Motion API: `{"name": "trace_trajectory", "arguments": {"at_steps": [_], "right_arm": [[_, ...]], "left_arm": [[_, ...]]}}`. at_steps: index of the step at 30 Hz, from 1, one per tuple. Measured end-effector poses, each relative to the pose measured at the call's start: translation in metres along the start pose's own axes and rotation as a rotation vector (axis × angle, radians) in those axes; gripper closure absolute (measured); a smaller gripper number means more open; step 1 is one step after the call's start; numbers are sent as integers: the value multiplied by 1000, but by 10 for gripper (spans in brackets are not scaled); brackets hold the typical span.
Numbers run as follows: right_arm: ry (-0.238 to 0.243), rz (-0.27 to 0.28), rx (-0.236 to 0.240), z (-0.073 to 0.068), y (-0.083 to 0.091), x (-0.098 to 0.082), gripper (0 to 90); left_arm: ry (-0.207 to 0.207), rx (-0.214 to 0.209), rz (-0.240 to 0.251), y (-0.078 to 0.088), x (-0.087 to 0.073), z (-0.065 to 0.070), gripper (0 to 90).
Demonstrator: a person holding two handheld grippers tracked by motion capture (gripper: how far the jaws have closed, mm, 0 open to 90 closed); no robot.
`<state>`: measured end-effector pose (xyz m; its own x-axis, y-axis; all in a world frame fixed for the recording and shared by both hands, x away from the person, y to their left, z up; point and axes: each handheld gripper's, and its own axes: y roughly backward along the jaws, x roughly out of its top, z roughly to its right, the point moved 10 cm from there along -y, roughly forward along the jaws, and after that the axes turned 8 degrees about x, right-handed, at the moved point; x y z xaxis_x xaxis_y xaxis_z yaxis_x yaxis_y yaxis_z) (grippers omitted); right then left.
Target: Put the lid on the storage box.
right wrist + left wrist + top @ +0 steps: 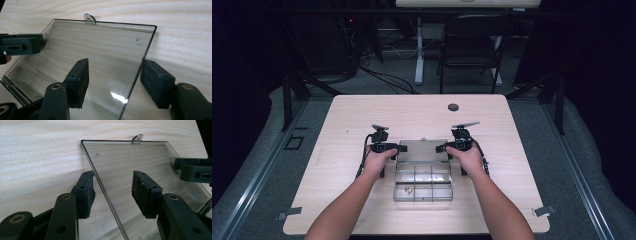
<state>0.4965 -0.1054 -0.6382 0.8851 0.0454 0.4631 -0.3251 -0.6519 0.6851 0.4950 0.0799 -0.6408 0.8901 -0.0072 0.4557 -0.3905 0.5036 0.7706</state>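
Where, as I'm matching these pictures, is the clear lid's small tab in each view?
High view: tab at the lid's far edge, near centre.
Left gripper view: tab at top, right of centre.
Right gripper view: tab at top, left of centre.
Shared landmark: the lid's far edge.

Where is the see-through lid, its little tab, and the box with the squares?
lid [100,50], right gripper view, middle of its clear pane
tab [137,138], left gripper view, its rounded tip
box [423,176], high view, a middle divider
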Motion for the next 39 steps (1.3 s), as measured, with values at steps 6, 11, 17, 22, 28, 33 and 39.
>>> {"name": "trace_trajectory", "arguments": {"at_steps": [6, 11, 17, 22, 28, 33, 39], "right_arm": [[35, 20, -10, -1, 2, 3, 401], [55, 33, -18, -2, 3, 5, 408], [53, 28, -22, -2, 3, 4, 409], [55, 36, -20, -2, 3, 5, 410], [80, 46, -26, -4, 5, 6, 421], [101, 55, -37, -6, 8, 7, 429], [130, 79, -55, -10, 12, 9, 436]], "left_arm": [[4, -18, 13, 2, 2, 3, 522], [-4, -17, 25, 3, 3, 5, 524], [-5, -13, 23, 3, 3, 6, 525], [-15, -8, 29, 3, 4, 6, 525], [-37, 4, 51, 6, 5, 8, 526], [-62, 16, 66, 9, 7, 9, 536], [-76, 30, 83, 13, 9, 11, 551]]}}
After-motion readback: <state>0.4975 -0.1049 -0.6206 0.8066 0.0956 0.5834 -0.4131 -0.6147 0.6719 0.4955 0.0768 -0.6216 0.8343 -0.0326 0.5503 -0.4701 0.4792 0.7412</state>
